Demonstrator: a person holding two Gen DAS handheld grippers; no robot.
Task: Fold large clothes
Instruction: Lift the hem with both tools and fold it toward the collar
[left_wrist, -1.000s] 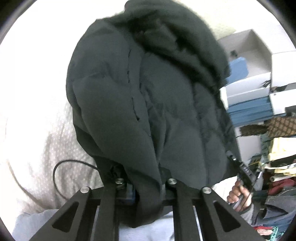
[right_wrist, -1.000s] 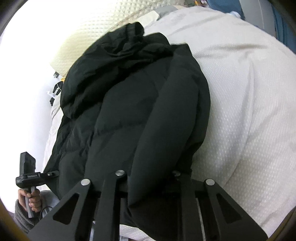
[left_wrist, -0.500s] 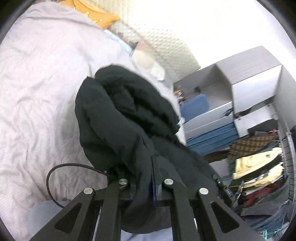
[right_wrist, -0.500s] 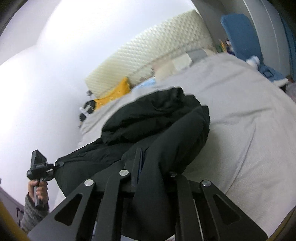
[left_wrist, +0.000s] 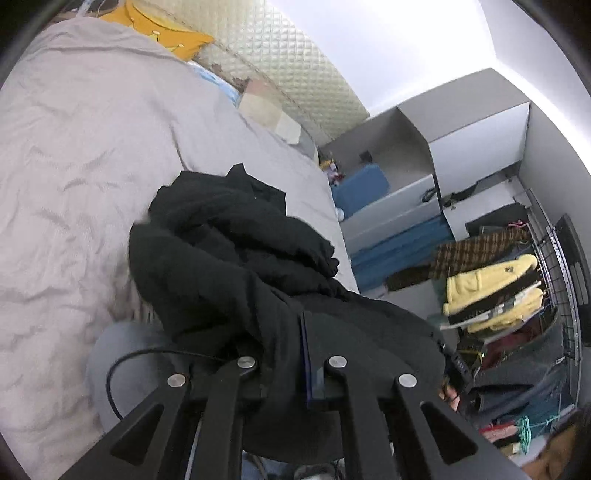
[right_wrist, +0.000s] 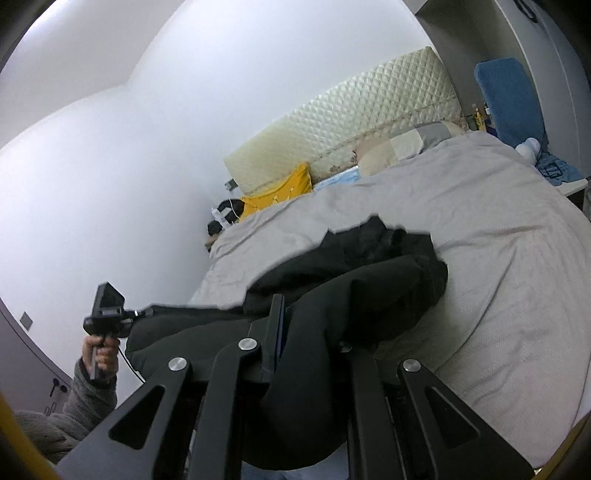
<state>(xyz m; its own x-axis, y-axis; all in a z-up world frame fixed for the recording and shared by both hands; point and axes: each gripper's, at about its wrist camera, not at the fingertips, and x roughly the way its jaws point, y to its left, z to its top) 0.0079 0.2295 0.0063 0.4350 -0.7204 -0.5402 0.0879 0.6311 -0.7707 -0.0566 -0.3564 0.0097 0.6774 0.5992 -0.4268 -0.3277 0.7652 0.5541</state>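
Over the near edge of the grey bed (right_wrist: 480, 229) I hold a black puffer jacket (left_wrist: 236, 266), its far end bunched on the cover. Both tongs are clamped on its near hem — the left gripper (left_wrist: 286, 369) and the right gripper (right_wrist: 306, 343) each have thick fabric pinched between the fingers. I judge the padded, slick shell could slide out of either grip, and an uneven pull between my hands would twist the heap instead of flattening it. Sleeves and hood are lost in the folds — I cannot tell front from back.
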